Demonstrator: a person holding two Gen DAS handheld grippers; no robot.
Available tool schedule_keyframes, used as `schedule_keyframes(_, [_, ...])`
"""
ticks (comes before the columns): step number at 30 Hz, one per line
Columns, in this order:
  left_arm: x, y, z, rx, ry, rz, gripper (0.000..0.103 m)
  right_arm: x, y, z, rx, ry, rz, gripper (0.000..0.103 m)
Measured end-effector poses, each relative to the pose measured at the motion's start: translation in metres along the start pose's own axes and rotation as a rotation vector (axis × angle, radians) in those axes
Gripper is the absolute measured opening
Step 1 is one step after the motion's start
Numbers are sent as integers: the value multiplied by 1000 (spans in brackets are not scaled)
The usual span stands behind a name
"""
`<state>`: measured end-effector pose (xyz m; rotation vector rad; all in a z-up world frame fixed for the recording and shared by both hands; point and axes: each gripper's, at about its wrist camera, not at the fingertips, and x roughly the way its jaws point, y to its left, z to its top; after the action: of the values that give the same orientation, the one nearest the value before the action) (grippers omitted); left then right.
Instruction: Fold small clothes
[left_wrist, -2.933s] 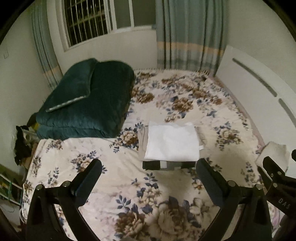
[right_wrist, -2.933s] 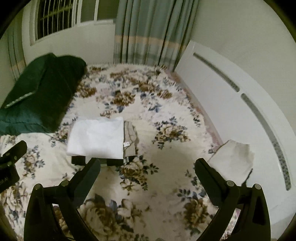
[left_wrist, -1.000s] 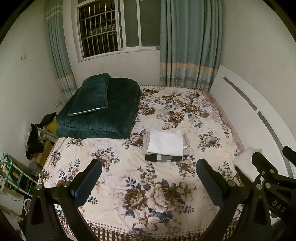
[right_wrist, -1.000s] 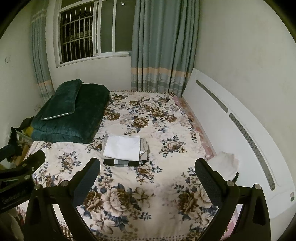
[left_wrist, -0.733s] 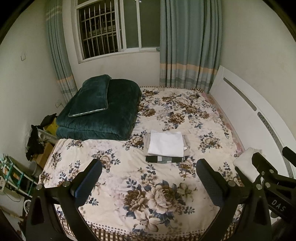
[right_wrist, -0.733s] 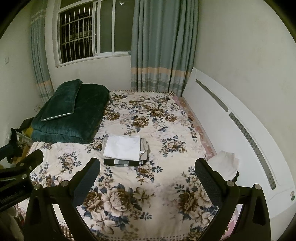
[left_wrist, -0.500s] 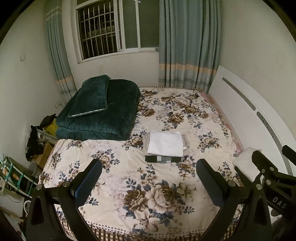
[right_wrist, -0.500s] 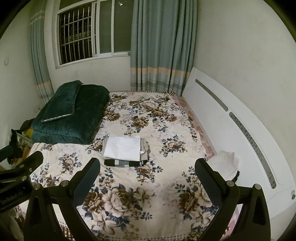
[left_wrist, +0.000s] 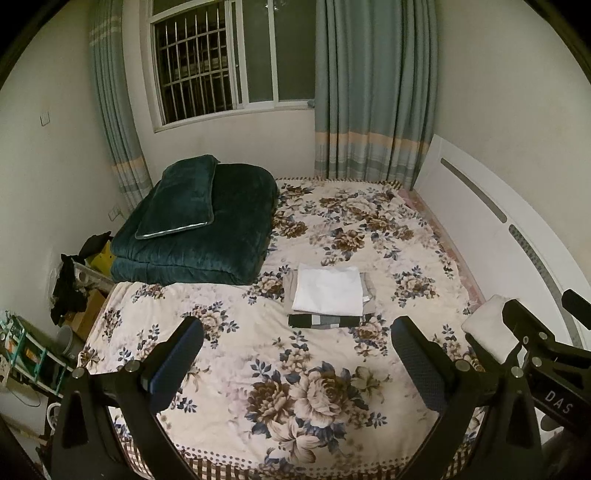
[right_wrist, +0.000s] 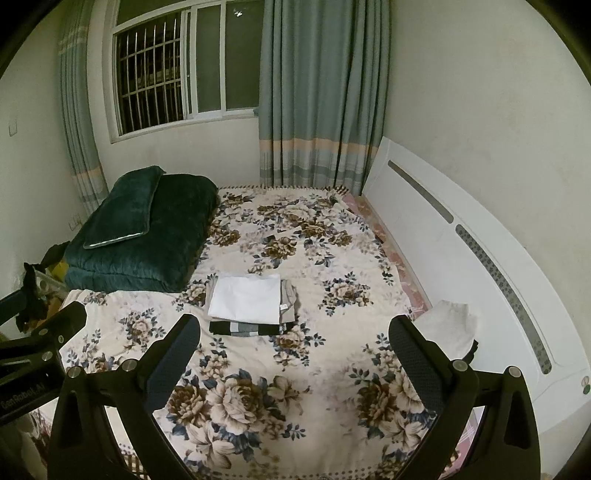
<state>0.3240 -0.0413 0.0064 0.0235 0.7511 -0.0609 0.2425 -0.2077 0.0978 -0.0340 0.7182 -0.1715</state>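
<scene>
A stack of folded clothes lies in the middle of the floral bed (left_wrist: 229, 317) (right_wrist: 325, 258): a white folded garment (left_wrist: 328, 290) (right_wrist: 244, 299) on top, beige pieces under it, and a black-and-grey striped piece (left_wrist: 324, 320) (right_wrist: 245, 328) at the front. My left gripper (left_wrist: 295, 356) is open and empty, well back from the stack above the bed's near end. My right gripper (right_wrist: 293, 354) is open and empty too, equally far back. A loose white garment (left_wrist: 487, 330) (right_wrist: 448, 326) rests at the bed's right edge by the headboard.
A folded dark green quilt (left_wrist: 199, 240) (right_wrist: 144, 236) with a green pillow fills the far left of the bed. The white headboard (right_wrist: 461, 258) runs along the right. Clutter and a small rack (left_wrist: 33, 354) stand on the floor at left. Curtains and a barred window are behind.
Both grippers pulled far back and up from the stack over the last three seconds. In the last second the views barely shifted; both stay open.
</scene>
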Motion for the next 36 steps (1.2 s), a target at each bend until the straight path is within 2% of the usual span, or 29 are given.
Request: schedule_keyframes(36, [-1, -2, -6, -6, -7, 5, 103, -6, -1, -5, 14, -5, -4, 103])
